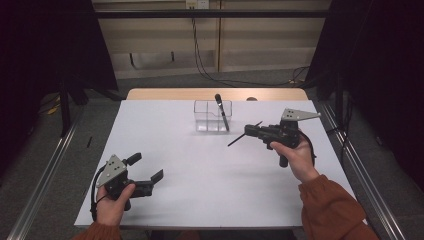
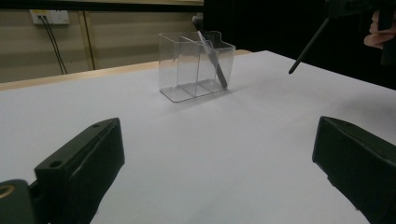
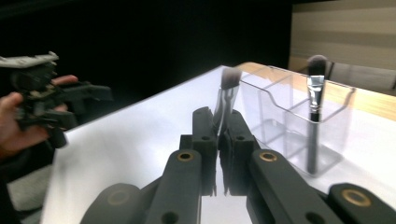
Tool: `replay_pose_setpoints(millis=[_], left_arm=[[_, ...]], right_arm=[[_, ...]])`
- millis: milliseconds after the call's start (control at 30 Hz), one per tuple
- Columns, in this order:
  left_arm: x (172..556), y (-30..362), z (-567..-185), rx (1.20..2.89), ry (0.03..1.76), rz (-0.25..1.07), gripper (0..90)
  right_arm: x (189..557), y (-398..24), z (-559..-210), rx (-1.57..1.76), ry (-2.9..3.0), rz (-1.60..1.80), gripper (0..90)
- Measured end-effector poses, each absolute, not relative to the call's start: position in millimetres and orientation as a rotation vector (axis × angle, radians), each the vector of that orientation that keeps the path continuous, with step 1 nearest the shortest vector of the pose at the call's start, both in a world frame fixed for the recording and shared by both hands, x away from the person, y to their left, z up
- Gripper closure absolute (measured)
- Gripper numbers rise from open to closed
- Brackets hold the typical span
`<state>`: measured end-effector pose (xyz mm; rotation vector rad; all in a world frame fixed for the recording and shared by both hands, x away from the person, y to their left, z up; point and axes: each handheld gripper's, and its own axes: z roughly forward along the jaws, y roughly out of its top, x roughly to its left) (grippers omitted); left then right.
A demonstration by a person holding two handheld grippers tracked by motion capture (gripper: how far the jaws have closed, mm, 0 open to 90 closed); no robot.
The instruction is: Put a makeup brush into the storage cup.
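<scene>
high view: white table [image 1: 200, 170] fills the middle of the frame; a person's forearms enter from the bottom edge, one gripper in each hand.
right gripper [image 1: 246, 131]: right of centre in the high view, jaws pressed together and pinching a makeup brush [image 1: 243, 135].
held brush, detail: in the right gripper view its handle is clamped between the two black jaws at lower centre, and the blurred bristle head [image 3: 229, 78] stands above them; in the left gripper view the thin handle end [image 2: 306, 49] slants down at upper right.
left gripper [image 1: 150, 172]: lower left of the high view, jaws spread with nothing between them; both jaws rise wide apart from the bottom corners of the left gripper view.
clear organizer [image 1: 213, 116]: upper centre of the high view, near the far table edge, divided into compartments.
second brush [image 1: 221, 111]: already stands tilted in a right-hand compartment of the organizer, bristles up.
held brush, place: above the table, just right of and nearer than the organizer, not yet over it.
risk, tipping: the organizer looks light; a handle catching its rim or a divider could slide or topple it, and the left gripper is well apart and not steadying it.
risk, collision: lowering into the occupied compartment could knock the leaning brush out.
risk, slip: the grip sits near the bristle end with a long handle hanging, so the brush may swing or pivot in the jaws.
risk, release: letting go high above the opening could bounce it onto the table.
</scene>
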<state>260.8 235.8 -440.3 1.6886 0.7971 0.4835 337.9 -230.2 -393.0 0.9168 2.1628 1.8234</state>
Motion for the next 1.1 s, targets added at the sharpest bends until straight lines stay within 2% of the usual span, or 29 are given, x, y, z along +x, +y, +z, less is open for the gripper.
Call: replay_pose_setpoints(millis=[1100], left_arm=[[259, 238, -440, 1.691, 0.771, 0.492, 2.3]], right_arm=[[387, -225, -360, 0.931, 2.142, 1.744, 85.8]])
